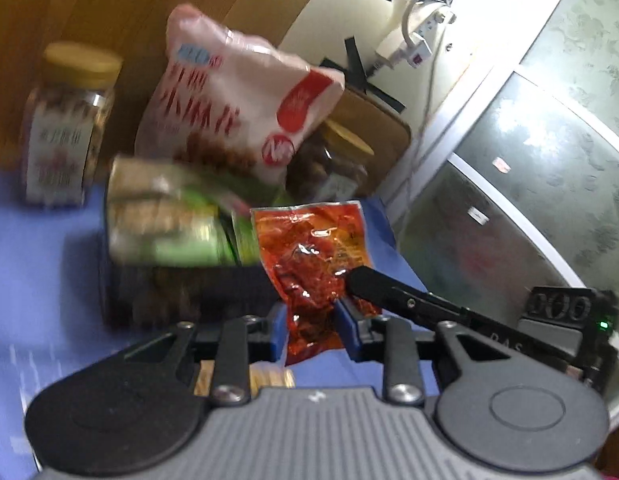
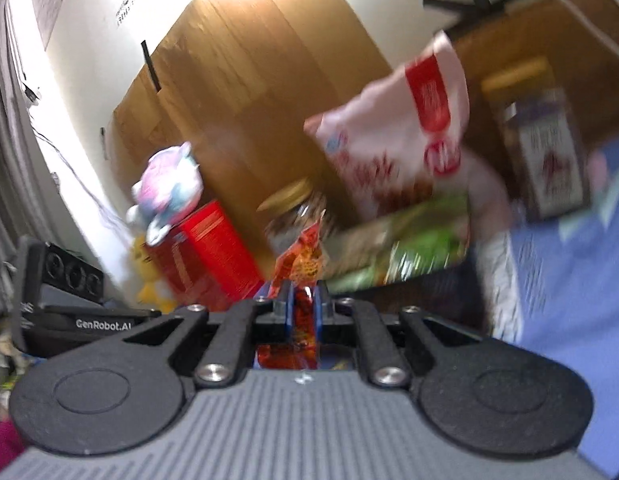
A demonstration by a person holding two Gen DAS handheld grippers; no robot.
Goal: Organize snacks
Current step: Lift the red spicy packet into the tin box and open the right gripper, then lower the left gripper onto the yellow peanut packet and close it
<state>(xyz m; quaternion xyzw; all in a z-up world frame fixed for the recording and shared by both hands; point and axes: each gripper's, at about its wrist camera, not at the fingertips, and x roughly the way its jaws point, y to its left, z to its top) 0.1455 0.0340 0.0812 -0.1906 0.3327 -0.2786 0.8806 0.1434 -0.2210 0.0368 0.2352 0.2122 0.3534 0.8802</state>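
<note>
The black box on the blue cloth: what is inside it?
The black box holds green snack packets, and a large pink-and-white bag stands up behind them. Whatever lies under those packets is covered. The red pouch is in front, not inside.

Black gripper [image 1: 311, 330] linkages, silver screws, blue pads [image 1: 347, 330], ribbed grey housing.

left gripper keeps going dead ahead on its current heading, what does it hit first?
Probably the dark bin packed with green snack packs. The left gripper, jaws shut on a crinkly red-orange snack packet, points at its near wall. Depth is unclear through blur.
</note>
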